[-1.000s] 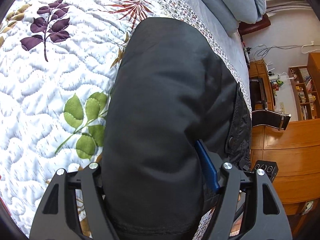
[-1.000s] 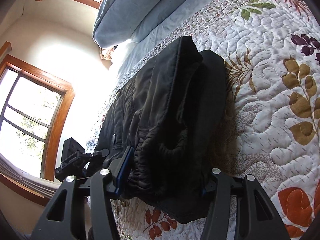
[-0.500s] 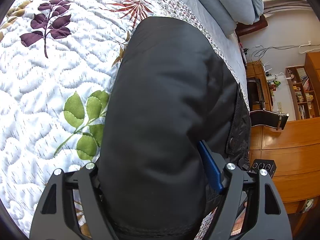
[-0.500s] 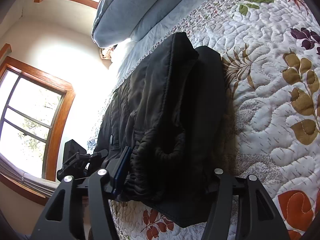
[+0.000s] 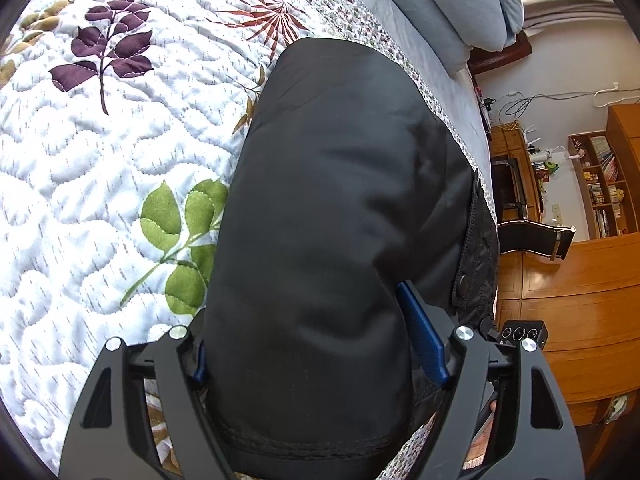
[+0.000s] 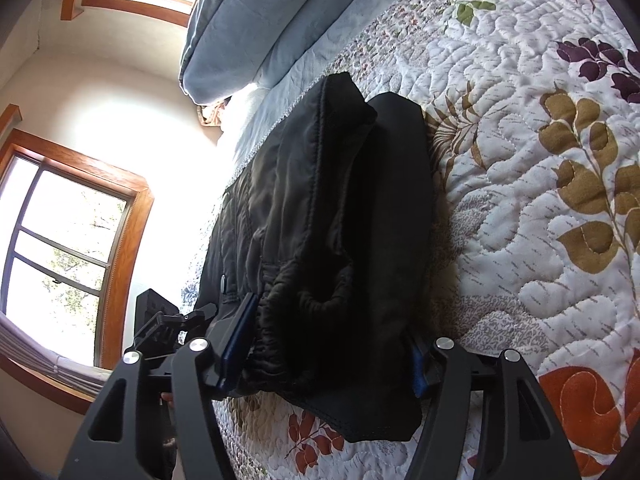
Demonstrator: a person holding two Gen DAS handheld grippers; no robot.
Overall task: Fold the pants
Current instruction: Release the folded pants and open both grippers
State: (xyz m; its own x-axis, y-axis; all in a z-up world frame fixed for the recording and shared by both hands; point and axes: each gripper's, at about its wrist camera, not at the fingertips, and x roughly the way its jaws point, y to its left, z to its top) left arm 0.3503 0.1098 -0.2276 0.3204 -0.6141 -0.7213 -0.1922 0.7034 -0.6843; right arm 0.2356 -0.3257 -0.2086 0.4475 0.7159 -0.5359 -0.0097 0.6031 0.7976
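Observation:
Black pants [image 5: 336, 208] lie folded over on a floral quilt [image 5: 100, 168]. In the left wrist view the smooth upper layer runs away from me, with a snap button at its right edge. My left gripper [image 5: 316, 344] holds the near hem end of the fold between its wide-set blue pads. In the right wrist view the pants [image 6: 332, 216] show bunched waistband layers over a flat lower layer. My right gripper [image 6: 328, 344] clamps the thick bundle at its near end, just above the quilt [image 6: 540, 200].
Blue-grey pillows [image 5: 448, 4] lie at the head of the bed; they also show in the right wrist view [image 6: 256, 12]. A wooden dresser [image 5: 580, 288] and bookshelf [image 5: 600, 184] stand beyond the bed edge. Windows [image 6: 60, 240] are on the other side.
Both grippers have shifted slightly with the pants still held; the fold has settled a little lower and flatter on the quilt.

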